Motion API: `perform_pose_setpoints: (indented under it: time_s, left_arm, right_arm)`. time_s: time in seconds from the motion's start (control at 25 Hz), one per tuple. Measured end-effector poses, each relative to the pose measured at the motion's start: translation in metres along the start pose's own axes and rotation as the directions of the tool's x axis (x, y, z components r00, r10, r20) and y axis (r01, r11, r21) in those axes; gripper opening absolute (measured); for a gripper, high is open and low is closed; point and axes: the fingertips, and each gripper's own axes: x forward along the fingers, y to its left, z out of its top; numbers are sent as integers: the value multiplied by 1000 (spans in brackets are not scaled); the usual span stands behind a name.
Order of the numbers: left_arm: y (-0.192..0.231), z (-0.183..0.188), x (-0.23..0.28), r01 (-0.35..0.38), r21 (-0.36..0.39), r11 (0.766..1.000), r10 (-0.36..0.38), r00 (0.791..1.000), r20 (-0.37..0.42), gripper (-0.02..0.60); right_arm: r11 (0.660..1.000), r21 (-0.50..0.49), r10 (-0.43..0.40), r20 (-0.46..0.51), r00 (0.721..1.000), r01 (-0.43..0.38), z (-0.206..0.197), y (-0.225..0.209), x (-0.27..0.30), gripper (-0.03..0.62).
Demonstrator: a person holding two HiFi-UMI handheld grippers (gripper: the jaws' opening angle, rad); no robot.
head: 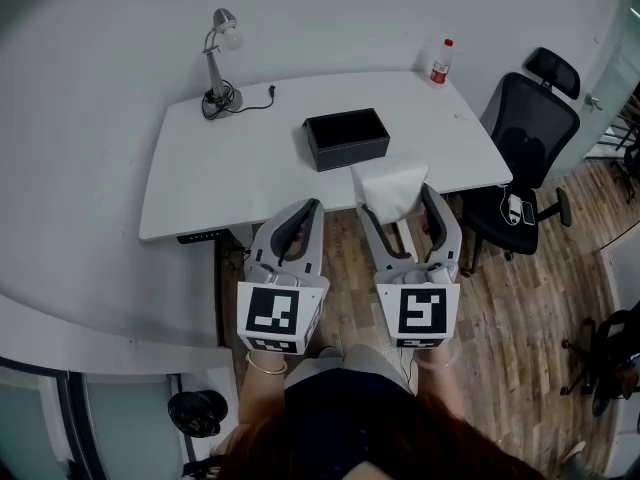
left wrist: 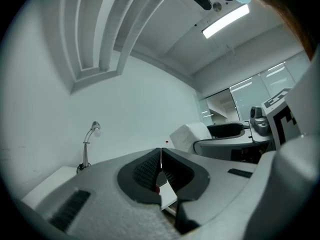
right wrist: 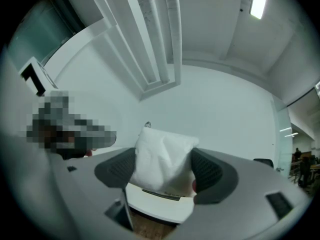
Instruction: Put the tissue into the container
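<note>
Head view: white table [head: 230,173], smooth top with rounded corners, set against a pale wall; wood-plank floor [head: 520,308] on the near side. Container [head: 350,154] sits mid-table — black, rectangular, open-topped, with matte walls. Right gripper [head: 397,200] is held over the table's near edge, its grey jaws spread about as wide as the tissue [head: 390,183] and clamped on it near the tips. The tissue is a white, soft, pillow-like pack that stands past the jaw tips toward the container, near it but clear of it. Left gripper [head: 311,208] is just beside, on the left, jaws brought together with nothing between them. Grey gooseneck lamp [head: 218,63] at the table's far left corner, a red-capped bottle [head: 440,62] at the far right, a black mesh office chair [head: 530,133] off the right end. Left gripper view: the jaw tips meet along a thin seam, ribbed black pads face to face and empty, set in smooth moulded grey shells. To the right the tissue shows as a white block in the other gripper's jaws. Right gripper view: the tissue fills the gap between the dark, finely ribbed pads and is pressed from both sides. Its surface is creased and slightly puffed, and its rounded top corners rise above the pads — the white table edge shows below it.
</note>
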Motion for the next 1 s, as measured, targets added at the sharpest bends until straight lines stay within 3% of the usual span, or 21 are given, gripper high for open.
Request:
perform_pose_setpoints:
  time_s: [0.4, 0.76, 1.0]
  left_arm:
    - [6, -8, 12, 21, -29, 999, -21, 1000, -1, 28]
    - [16, -18, 32, 27, -11, 1000, -27, 999, -20, 28]
    - [24, -20, 53, 36, 2, 999, -36, 999, -29, 28]
  right_arm:
    - [1000, -20, -16, -8, 1000, 16, -1, -1, 8, 365]
    - [1000, 16, -20, -18, 1000, 20, -16, -7, 33, 362]
    - [1000, -11, -2, -30, 1000, 2, -20, -9, 56, 362]
